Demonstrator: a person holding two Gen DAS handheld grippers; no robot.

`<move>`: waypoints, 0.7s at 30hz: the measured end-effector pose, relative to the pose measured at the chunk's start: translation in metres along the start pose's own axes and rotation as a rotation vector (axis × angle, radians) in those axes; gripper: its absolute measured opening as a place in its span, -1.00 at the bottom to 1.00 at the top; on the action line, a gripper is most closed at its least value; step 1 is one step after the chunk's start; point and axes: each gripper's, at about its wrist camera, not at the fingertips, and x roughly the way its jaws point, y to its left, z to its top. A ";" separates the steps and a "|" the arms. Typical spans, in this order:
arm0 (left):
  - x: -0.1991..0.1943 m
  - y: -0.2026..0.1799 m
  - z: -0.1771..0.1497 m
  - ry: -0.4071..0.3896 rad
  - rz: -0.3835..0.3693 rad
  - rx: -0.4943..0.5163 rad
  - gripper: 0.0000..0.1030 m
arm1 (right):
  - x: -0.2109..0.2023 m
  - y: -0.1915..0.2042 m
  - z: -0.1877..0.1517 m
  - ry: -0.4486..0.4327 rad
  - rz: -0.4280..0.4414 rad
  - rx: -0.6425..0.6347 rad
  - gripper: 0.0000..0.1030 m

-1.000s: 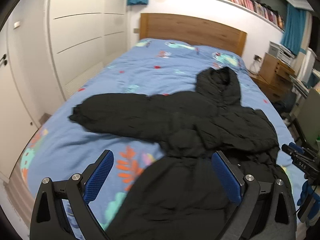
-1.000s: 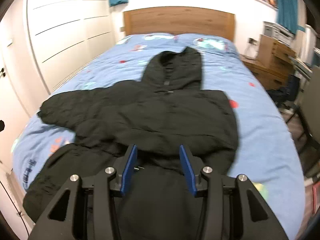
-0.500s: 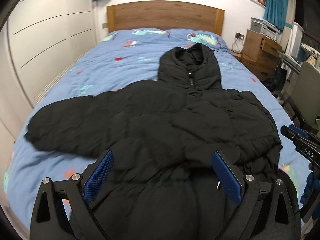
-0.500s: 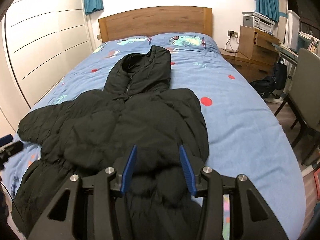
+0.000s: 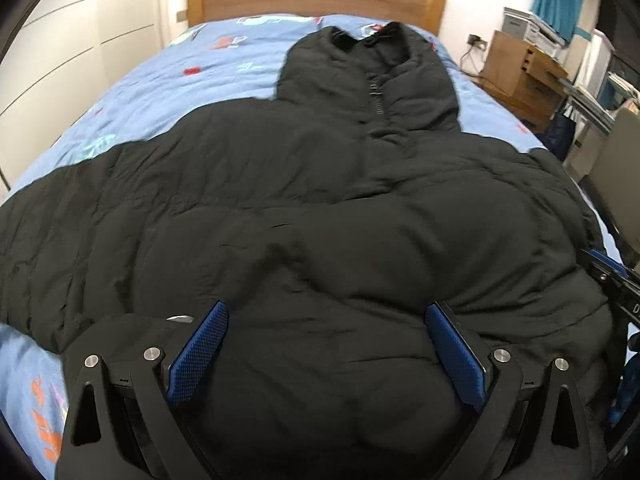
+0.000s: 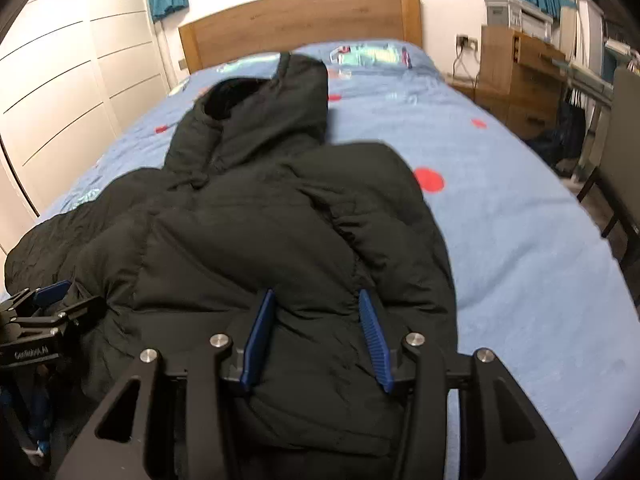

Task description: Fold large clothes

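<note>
A black puffer jacket point(image 5: 320, 208) lies front up on the bed point(image 6: 520, 240), its hood point(image 6: 272, 108) pointing to the wooden headboard point(image 6: 304, 24) and its hem near the foot edge. On the jacket's right side, blue patterned cover lies bare and wide out to the bed's edge; beyond that edge stand a chair point(image 6: 624, 152) and a wooden cabinet point(image 6: 516, 68). On the other side one sleeve point(image 5: 60, 240) stretches out flat toward the white wardrobe point(image 6: 72, 80), with bare cover above it. The other sleeve is folded over the chest. The zip point(image 5: 376, 100) is closed up to the collar, and the quilted cloth is puffy and creased.

The left gripper point(image 5: 324, 344) hangs over the lower body of the jacket, its blue fingers point(image 5: 200, 352) spread wide with nothing pinched. The right gripper point(image 6: 316, 332) is over the jacket's right lower side, its fingers point(image 6: 372, 336) set narrower; whether they touch the cloth I cannot tell.
</note>
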 end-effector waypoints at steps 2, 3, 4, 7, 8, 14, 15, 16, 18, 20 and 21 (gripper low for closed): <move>-0.002 0.010 -0.001 0.025 -0.002 -0.020 0.94 | 0.000 -0.001 0.002 0.022 -0.015 -0.001 -0.16; -0.002 0.014 0.000 0.041 0.000 -0.025 0.94 | -0.001 -0.003 0.002 0.031 -0.022 -0.002 -0.16; -0.006 0.018 0.001 0.056 0.004 -0.022 0.94 | -0.003 -0.004 0.003 0.047 -0.035 -0.002 -0.16; -0.023 0.024 0.007 0.059 0.034 0.002 0.94 | -0.013 -0.007 0.007 0.089 -0.078 0.006 -0.17; -0.031 0.028 0.010 0.061 0.038 0.002 0.93 | -0.017 -0.009 0.009 0.099 -0.087 0.015 -0.16; -0.080 0.070 0.040 0.038 0.066 -0.056 0.93 | -0.062 -0.009 0.032 0.127 -0.151 0.071 -0.16; -0.088 0.079 0.043 0.031 0.071 -0.070 0.93 | -0.068 -0.007 0.037 0.127 -0.156 0.076 -0.16; -0.095 0.087 0.048 0.028 0.080 -0.083 0.93 | -0.073 -0.004 0.040 0.126 -0.159 0.079 -0.16; -0.107 0.106 0.055 0.029 0.091 -0.112 0.93 | -0.082 0.007 0.050 0.128 -0.166 0.082 -0.13; -0.117 0.123 0.056 0.028 0.103 -0.137 0.93 | -0.089 0.017 0.057 0.127 -0.159 0.089 -0.08; -0.123 0.132 0.057 0.027 0.112 -0.152 0.93 | -0.093 0.025 0.062 0.126 -0.159 0.086 -0.07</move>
